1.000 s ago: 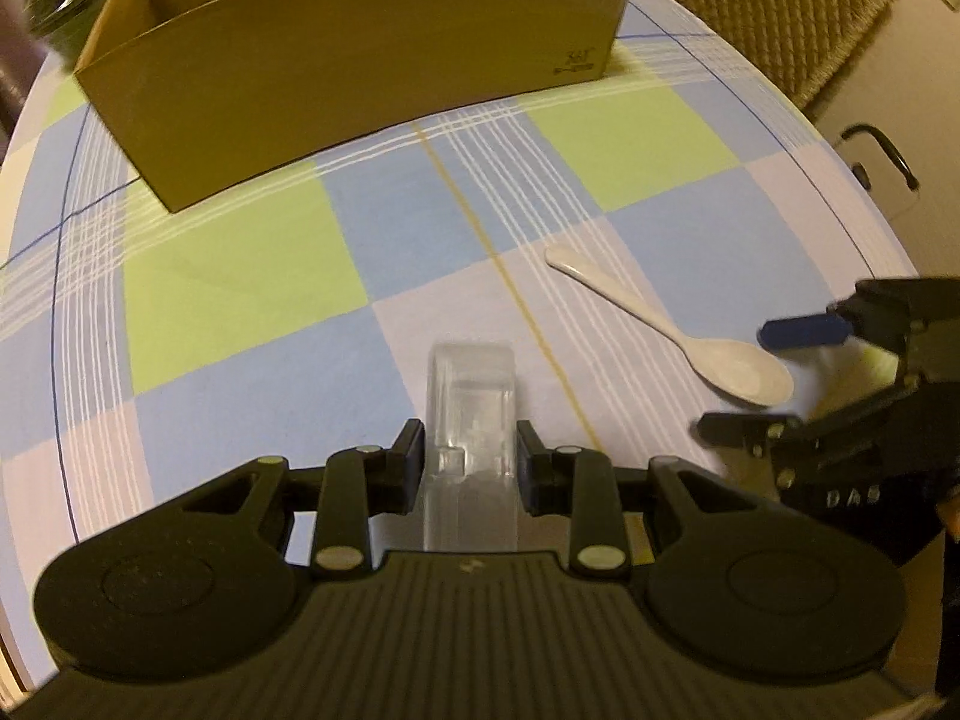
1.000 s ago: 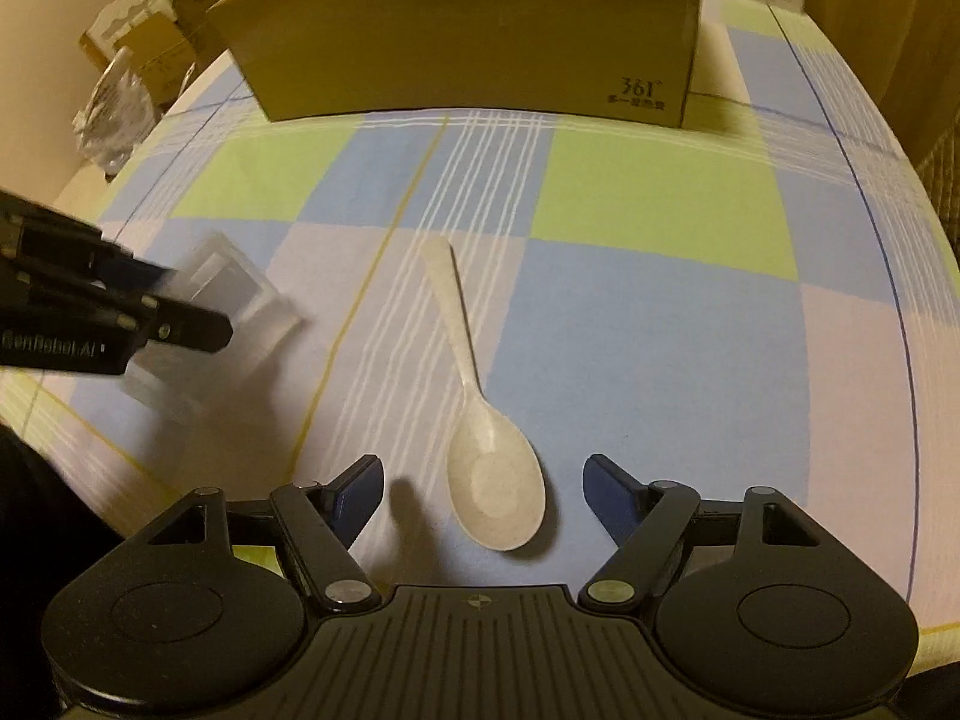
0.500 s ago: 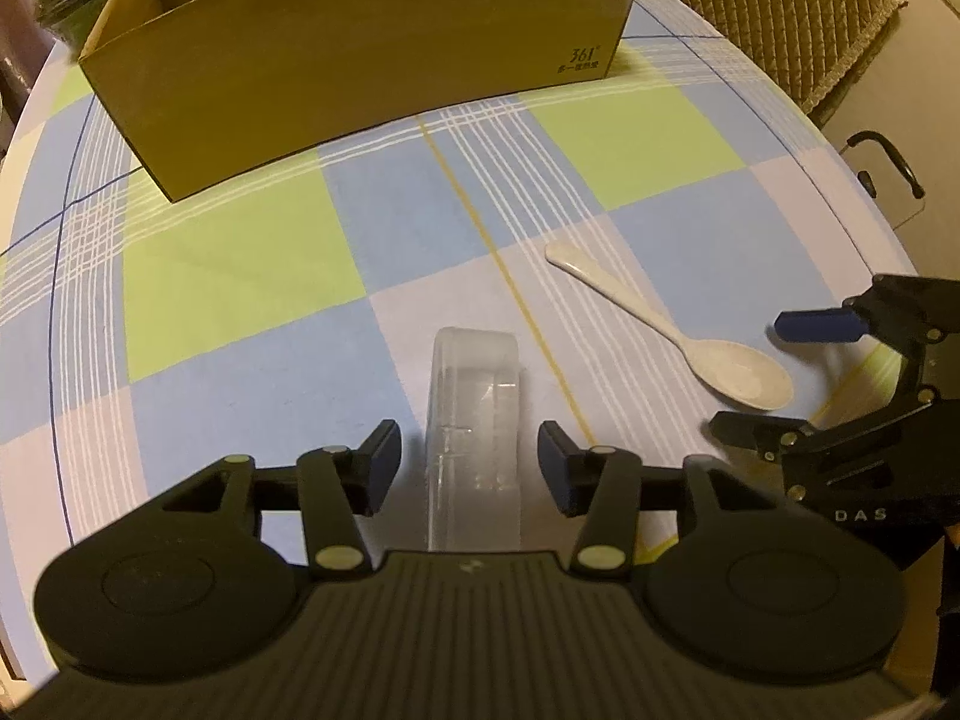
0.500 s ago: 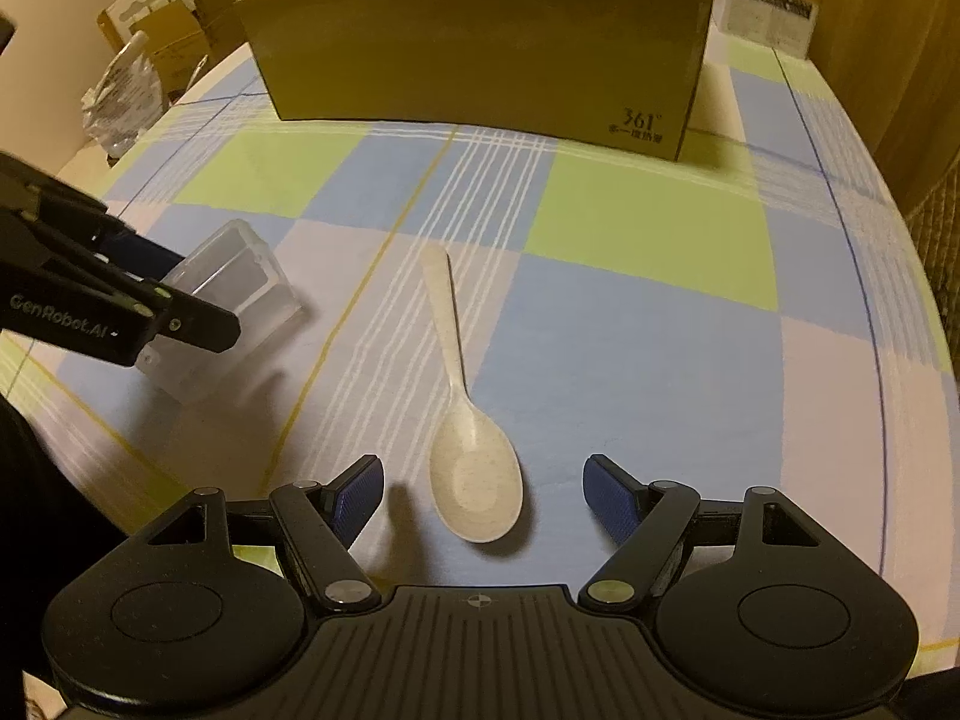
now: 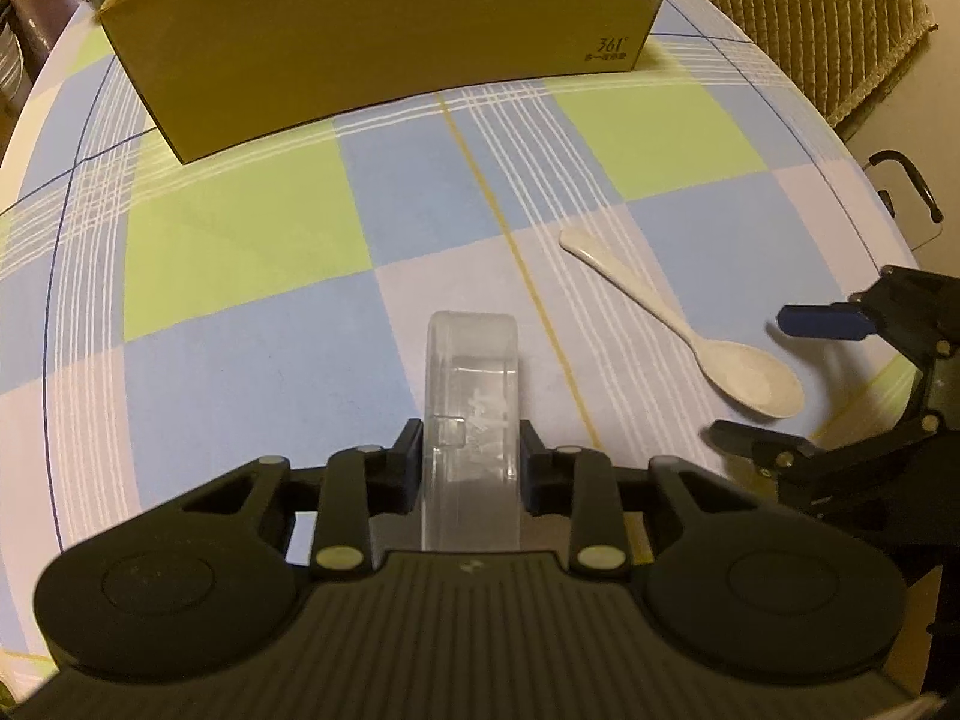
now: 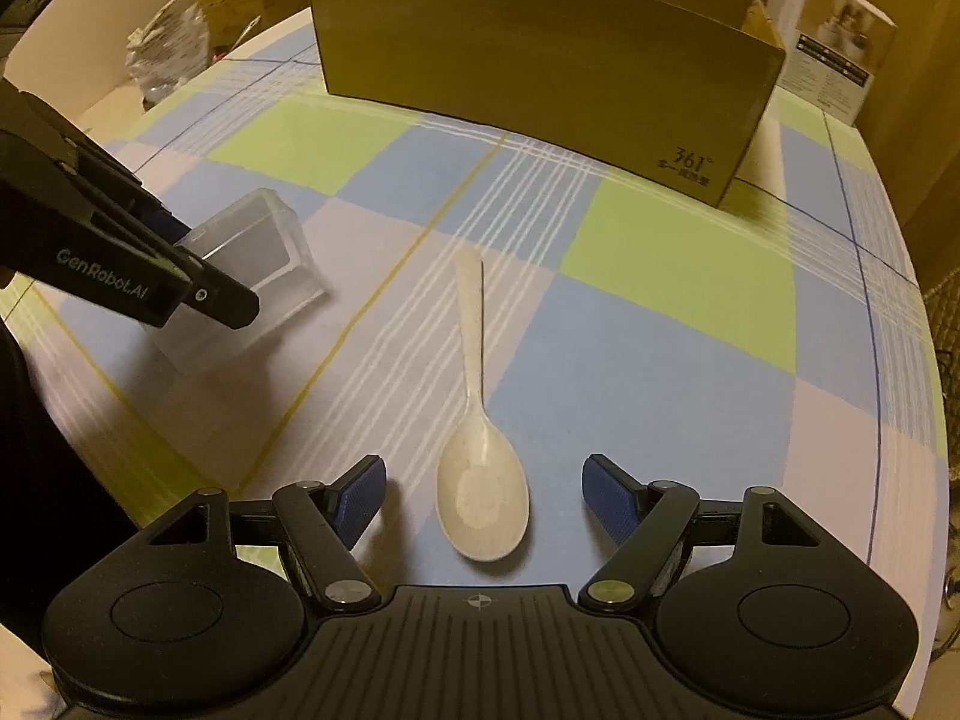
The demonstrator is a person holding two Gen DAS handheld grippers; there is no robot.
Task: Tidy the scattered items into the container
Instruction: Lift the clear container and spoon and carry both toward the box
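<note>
The left gripper [image 5: 471, 456] has just closed its fingers [image 5: 408, 456] on the clear plastic box [image 5: 471, 396], pads pressing both long sides; the box points away toward the cardboard box [image 5: 384, 30] at the far side of the counter [image 5: 240, 228]. The right gripper [image 6: 483, 498] holds its fingers [image 6: 360, 495] spread, touching nothing, straddling the white spoon [image 6: 480, 480]: bowl near, between the pads, handle running away toward that same container.
</note>
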